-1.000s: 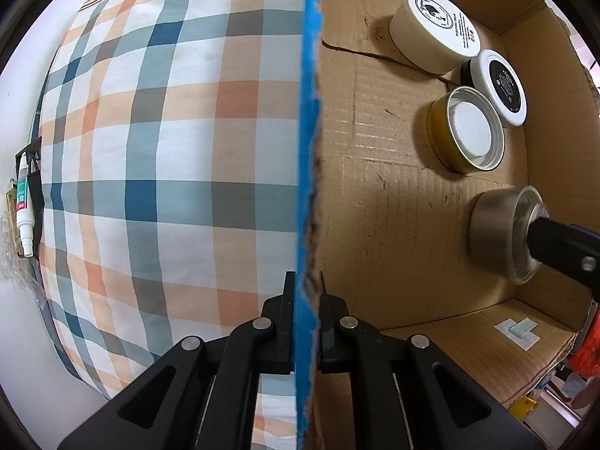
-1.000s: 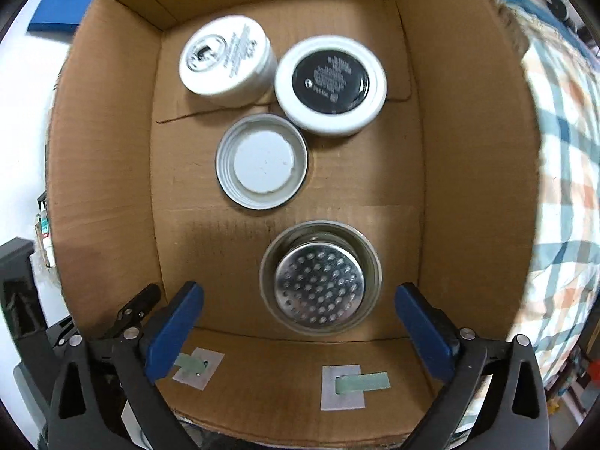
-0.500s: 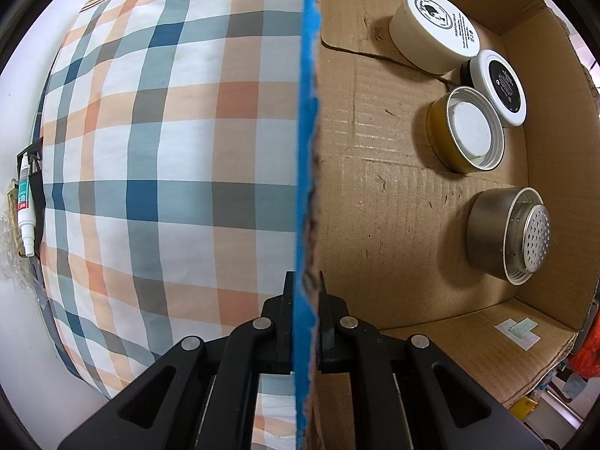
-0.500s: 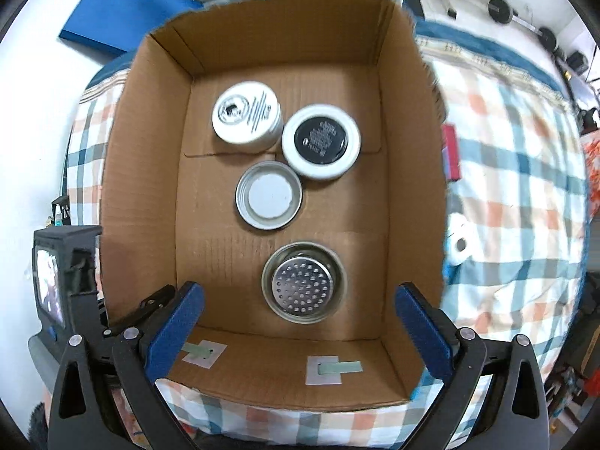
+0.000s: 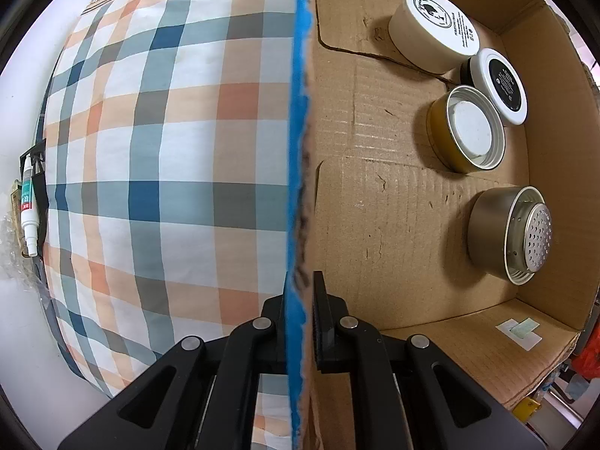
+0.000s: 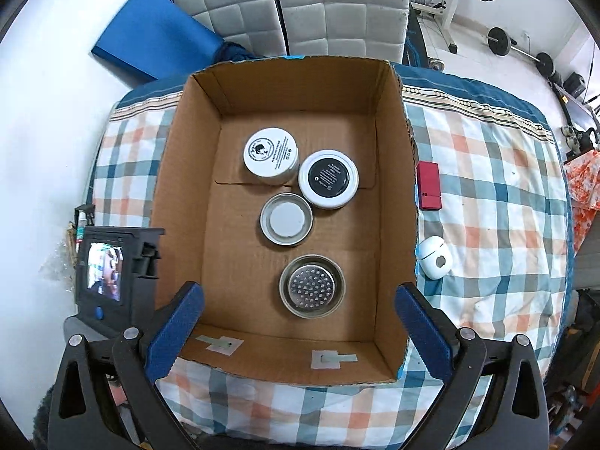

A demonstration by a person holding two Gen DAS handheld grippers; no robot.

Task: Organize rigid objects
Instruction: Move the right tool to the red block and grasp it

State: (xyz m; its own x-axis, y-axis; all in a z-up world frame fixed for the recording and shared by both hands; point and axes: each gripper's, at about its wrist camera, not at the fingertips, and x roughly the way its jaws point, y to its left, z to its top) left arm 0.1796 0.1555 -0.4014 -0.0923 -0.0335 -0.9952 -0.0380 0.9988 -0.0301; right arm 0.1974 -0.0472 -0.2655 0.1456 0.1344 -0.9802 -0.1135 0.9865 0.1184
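Distance now separates the right claw [image 6: 298, 322], spread wide and empty, from the perforated metal cup [image 6: 311, 291] directly beneath it on the cardboard box [image 6: 296, 90] floor, nearest of four round containers, while a red case [image 6: 428, 185] and white earbud case [image 6: 435, 257] lie outside the right wall on the bed. A second ago this claw sat low around the cup; it has since risen. The left claw [image 5: 303, 300] stays pinched on the box's left wall.

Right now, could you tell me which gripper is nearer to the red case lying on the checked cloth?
Right. The right gripper hangs open above the cardboard box, beside whose wall the red case lies. The left gripper pinches the opposite wall.
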